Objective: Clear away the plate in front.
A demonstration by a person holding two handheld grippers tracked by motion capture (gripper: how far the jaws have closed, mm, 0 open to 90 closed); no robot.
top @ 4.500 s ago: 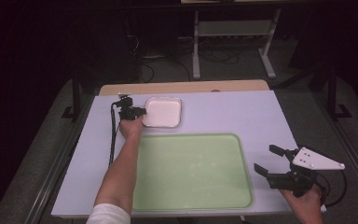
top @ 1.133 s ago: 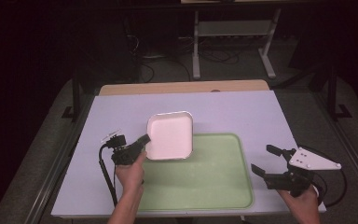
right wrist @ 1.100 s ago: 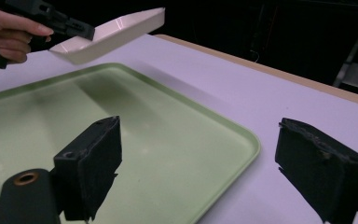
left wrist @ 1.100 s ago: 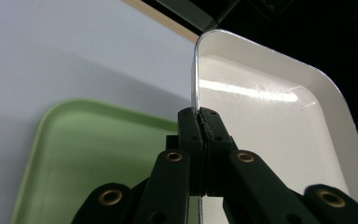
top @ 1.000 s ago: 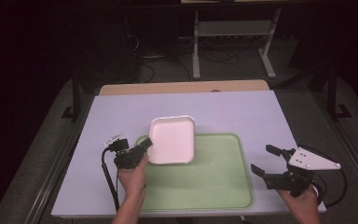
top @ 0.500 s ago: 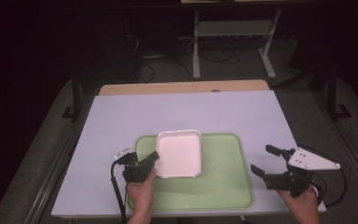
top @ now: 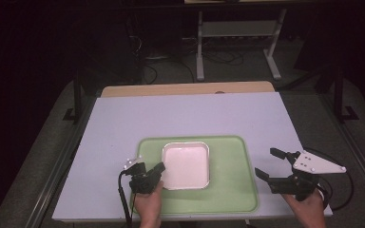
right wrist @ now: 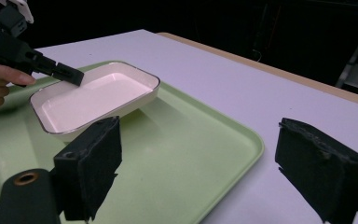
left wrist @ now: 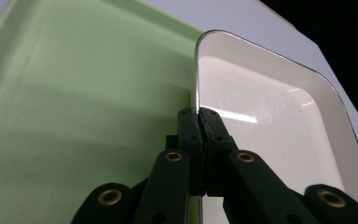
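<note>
A white rectangular dish (top: 186,164) with a thin dark rim lies over the left half of the green tray (top: 233,183). I cannot tell whether its base rests fully on the tray. My left gripper (top: 160,167) is shut on the dish's left rim. In the left gripper view the jaws (left wrist: 199,114) pinch that thin rim, with the dish (left wrist: 270,121) to the right and the tray (left wrist: 74,107) to the left. My right gripper (top: 266,162) stands open just off the tray's right edge with nothing in it. The right gripper view looks between its jaws (right wrist: 205,163) at the dish (right wrist: 93,100), the tray (right wrist: 182,149) and the left gripper (right wrist: 72,74).
The tray lies near the front edge of a pale lilac table (top: 180,116) with a wooden strip (top: 185,89) along its back. The tray's right half is bare. A metal stand (top: 237,33) and cables sit on the dark floor beyond.
My left gripper has brought the dish from the table's back towards me and down over the green tray, still shut on its rim. The right gripper has stayed in place.
</note>
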